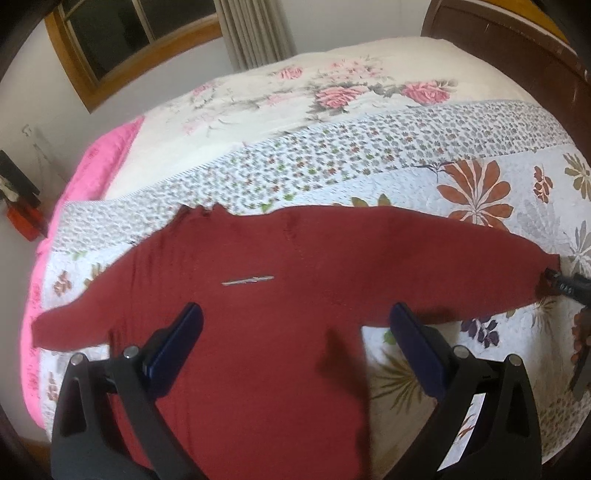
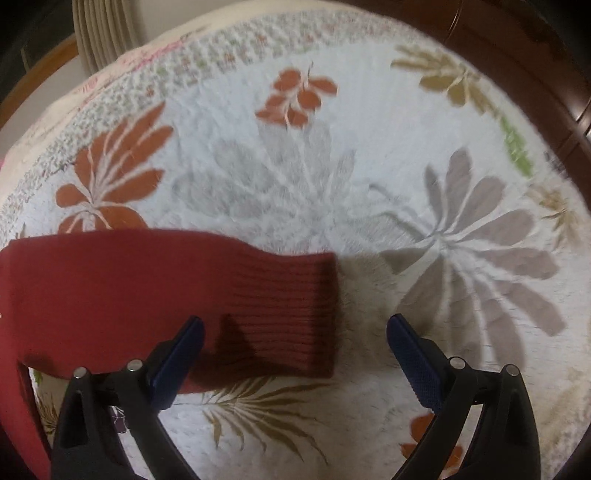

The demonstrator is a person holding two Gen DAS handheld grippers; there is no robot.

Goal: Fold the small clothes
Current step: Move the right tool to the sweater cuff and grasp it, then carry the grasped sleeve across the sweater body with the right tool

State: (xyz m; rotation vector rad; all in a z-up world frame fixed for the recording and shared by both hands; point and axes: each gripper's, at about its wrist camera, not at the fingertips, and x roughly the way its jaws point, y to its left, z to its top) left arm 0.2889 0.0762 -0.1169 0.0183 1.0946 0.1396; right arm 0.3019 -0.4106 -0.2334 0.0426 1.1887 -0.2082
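A dark red sweater (image 1: 280, 266) lies flat on the floral quilt (image 1: 369, 155) with both sleeves spread sideways. A small silver mark (image 1: 247, 280) sits on its chest. My left gripper (image 1: 295, 317) hovers open over the sweater's body, nothing between its fingers. In the right wrist view the right sleeve's ribbed cuff (image 2: 291, 314) lies on the quilt (image 2: 369, 184). My right gripper (image 2: 295, 330) is open just above the cuff's end, one finger over the sleeve and the other over bare quilt. The left wrist view shows the right gripper (image 1: 567, 288) at that sleeve tip.
A pink blanket (image 1: 107, 155) hangs off the bed's left side. The dark wooden headboard (image 1: 517, 48) borders the right. A window (image 1: 122, 33) and curtain (image 1: 255, 29) stand behind the bed. A hand (image 1: 580, 332) shows at the right edge.
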